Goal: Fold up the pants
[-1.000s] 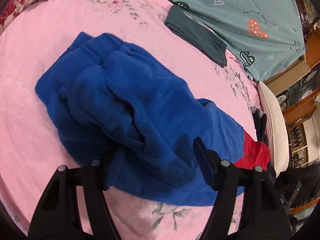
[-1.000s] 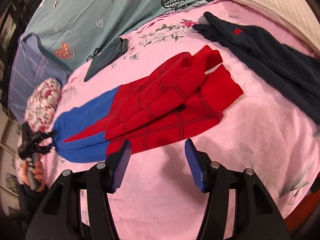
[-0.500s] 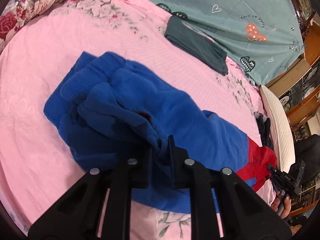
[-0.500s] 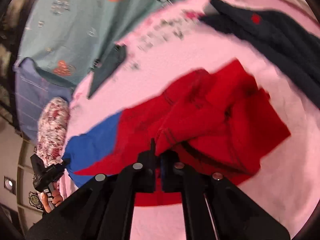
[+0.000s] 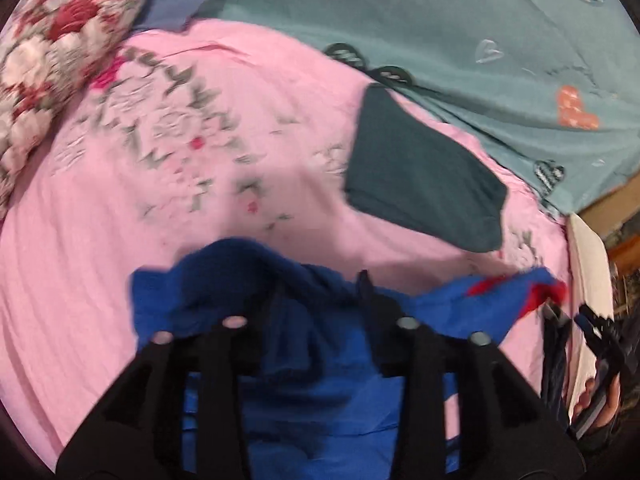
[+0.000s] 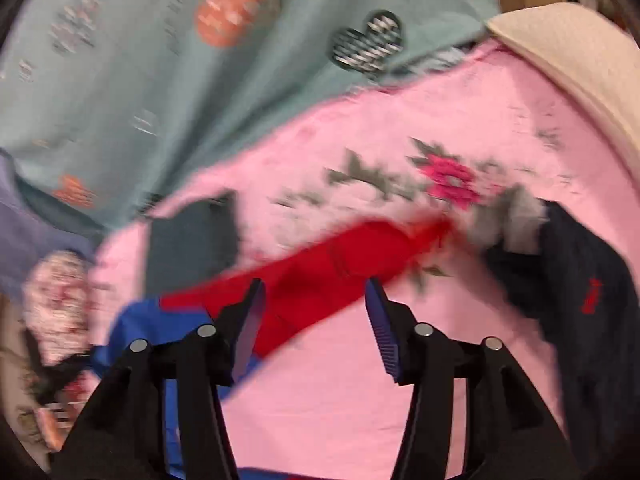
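The pants are blue at the waist end [image 5: 328, 396] and red at the leg end [image 6: 340, 272], lying on the pink bedspread [image 5: 120, 220]. In the left wrist view the blue part is bunched under and between my left gripper's fingers; my left gripper [image 5: 320, 292] is open over it. In the right wrist view my right gripper [image 6: 314, 300] is open, with the red legs stretched out just beyond its fingertips. The other gripper [image 5: 576, 320] shows at the right edge of the left wrist view. Both views are blurred.
A dark teal folded garment [image 5: 420, 172] lies on the bed beyond the pants. A teal quilt [image 5: 460, 32] covers the far side. A floral pillow [image 5: 52, 52] sits at the far left. A dark navy garment [image 6: 580, 280] and a cream pillow [image 6: 580, 64] lie on the right.
Both grippers were shut on the pants half a second ago and have opened. The cloth has been let go, and both views have swung up toward the far side of the bed.
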Demonstrator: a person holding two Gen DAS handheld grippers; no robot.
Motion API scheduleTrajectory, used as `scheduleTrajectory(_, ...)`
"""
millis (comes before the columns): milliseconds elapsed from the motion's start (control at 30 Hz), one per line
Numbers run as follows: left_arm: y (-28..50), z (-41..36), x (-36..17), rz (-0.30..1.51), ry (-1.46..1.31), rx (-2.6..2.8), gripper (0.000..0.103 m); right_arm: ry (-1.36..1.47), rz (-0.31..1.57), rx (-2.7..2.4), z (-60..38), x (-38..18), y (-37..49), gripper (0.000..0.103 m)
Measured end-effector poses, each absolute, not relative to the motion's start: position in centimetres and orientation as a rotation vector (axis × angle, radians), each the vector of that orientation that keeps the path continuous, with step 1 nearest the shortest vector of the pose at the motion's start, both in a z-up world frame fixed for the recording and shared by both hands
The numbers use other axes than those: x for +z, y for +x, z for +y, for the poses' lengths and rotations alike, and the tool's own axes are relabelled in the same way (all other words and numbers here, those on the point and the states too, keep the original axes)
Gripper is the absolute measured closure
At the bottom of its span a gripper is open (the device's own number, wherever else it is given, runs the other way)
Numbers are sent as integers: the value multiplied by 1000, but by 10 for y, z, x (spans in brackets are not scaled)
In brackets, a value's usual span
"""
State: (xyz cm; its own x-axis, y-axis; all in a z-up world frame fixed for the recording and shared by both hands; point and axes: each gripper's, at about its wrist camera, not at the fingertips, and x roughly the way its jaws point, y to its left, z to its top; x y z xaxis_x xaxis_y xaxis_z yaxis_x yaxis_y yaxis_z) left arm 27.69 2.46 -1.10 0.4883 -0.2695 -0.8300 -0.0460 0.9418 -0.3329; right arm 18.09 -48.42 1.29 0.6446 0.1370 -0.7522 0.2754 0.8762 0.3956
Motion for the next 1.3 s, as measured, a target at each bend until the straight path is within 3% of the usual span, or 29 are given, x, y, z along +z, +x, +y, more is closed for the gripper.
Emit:
scheduleTrajectory(67,249,30,1,992,-269,-155,32,474,876,-45,-476,11,154,49)
scheduleTrajectory(133,209,40,8,953,-197,-155,23,359,888,-42,-466,10,108,48)
scheduleTrajectory(200,176,54,6,966,-186,-156,23,296,878,-55,-464,7,61,40)
scheduleTrajectory(233,156,65,1,982,-196,-161,23,269,866,-88,-467,5,36,27)
scheduleTrajectory(300,125,85,-10,989,-225,-151,23,250,837,-156,-472,0,-8,10)
scheduleTrajectory(333,114,91,-16,985,-235,-148,23,255,834,-185,-477,-6,-27,9)
scheduleTrajectory(533,53,110,-67,1031,-318,-90,23,484,907,-189,-496,-67,-100,8)
scheduleTrajectory(800,74,77,-90,1011,-337,-91,26,541,881,-139,-482,-88,-85,9)
scheduleTrajectory(833,78,75,-90,1010,-337,-63,34,554,857,-119,-482,-87,-80,18)
scheduleTrajectory(867,80,76,-89,1011,-365,-59,56,551,852,-109,-483,-87,-71,51)
scheduleTrajectory(900,83,76,-89,1023,-392,-81,75,552,851,-80,-484,-90,-65,77)
scheduleTrajectory(933,87,77,-89,1033,-414,-113,98,578,851,-38,-487,-93,-61,92)
scheduleTrajectory(1100,75,90,-81,967,-450,-125,98,556,804,-30,-486,-82,-69,93)
scheduleTrajectory(1300,35,105,-45,860,-477,-114,98,385,711,-16,-461,-21,-94,93)
